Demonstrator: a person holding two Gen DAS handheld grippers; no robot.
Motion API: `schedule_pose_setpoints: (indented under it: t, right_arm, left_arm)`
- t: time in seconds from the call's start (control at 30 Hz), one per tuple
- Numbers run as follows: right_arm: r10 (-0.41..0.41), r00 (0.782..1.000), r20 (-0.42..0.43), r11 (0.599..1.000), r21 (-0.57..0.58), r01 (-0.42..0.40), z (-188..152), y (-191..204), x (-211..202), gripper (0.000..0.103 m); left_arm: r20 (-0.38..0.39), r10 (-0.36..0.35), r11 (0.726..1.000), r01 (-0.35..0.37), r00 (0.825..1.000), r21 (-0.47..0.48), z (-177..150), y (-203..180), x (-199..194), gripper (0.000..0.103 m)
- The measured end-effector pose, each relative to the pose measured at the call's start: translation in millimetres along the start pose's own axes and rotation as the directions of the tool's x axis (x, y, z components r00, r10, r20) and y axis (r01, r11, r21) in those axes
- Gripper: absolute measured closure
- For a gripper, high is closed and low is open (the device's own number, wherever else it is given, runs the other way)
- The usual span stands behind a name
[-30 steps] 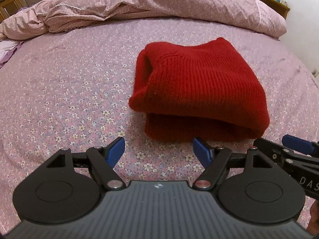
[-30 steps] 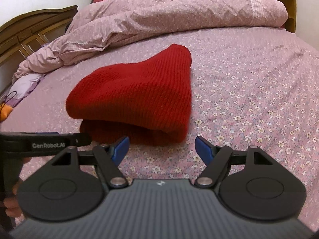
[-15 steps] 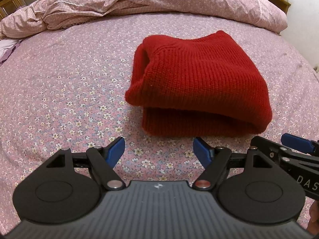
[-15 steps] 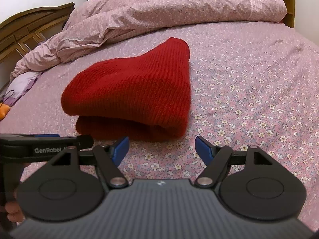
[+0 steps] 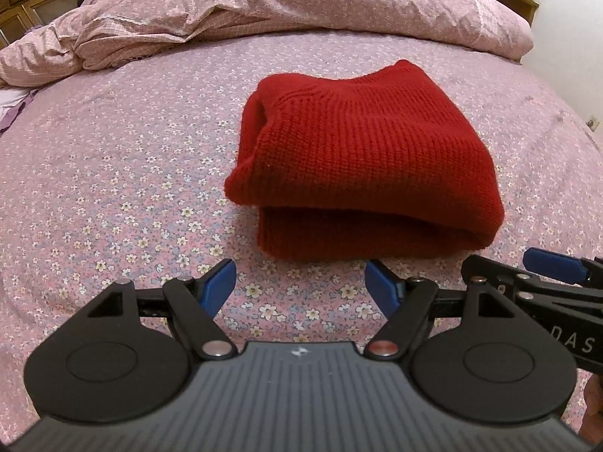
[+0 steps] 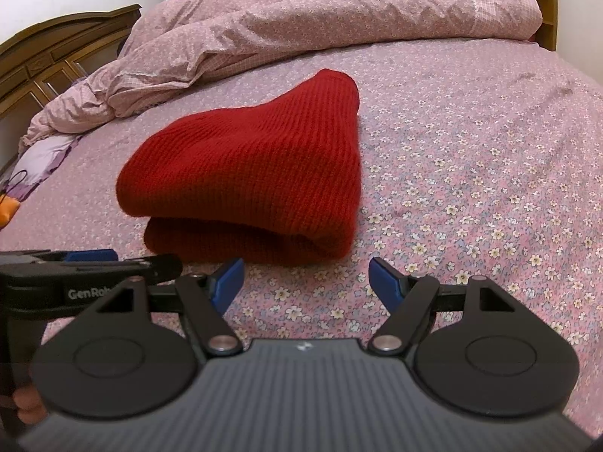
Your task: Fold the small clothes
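Observation:
A red knitted garment (image 5: 361,158) lies folded in a thick stack on the flowered pink bed sheet (image 5: 132,173); it also shows in the right wrist view (image 6: 256,173). My left gripper (image 5: 301,282) is open and empty, just in front of the garment's near edge, not touching it. My right gripper (image 6: 305,280) is open and empty, also just short of the near edge. The right gripper shows at the lower right of the left wrist view (image 5: 542,275), and the left gripper at the lower left of the right wrist view (image 6: 90,263).
A crumpled pink duvet (image 5: 264,3) lies across the far side of the bed. A wooden headboard (image 6: 56,52) stands at the left. Purple cloth (image 6: 41,154) and an orange item (image 6: 7,207) lie at the left bed edge.
Both grippers have stayed open and empty. The views shifted slightly; the garment has not moved on the bed.

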State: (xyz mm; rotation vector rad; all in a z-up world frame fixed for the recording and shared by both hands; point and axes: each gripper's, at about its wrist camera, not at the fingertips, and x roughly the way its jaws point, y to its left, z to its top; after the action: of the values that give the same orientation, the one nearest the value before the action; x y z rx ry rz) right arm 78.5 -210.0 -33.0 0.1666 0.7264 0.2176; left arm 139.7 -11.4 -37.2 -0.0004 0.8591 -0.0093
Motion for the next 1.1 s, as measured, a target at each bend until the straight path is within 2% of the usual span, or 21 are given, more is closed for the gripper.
schedule_pose_setpoints:
  t: [1.1]
  right_arm:
    - [0.004, 1.0, -0.005, 1.0, 0.001, -0.004, -3.1, 1.3, 1.3, 0.028]
  left_arm:
    - [-0.019, -0.006, 1.0, 0.006, 1.0, 0.002, -2.5, -1.6, 1.7, 0.024]
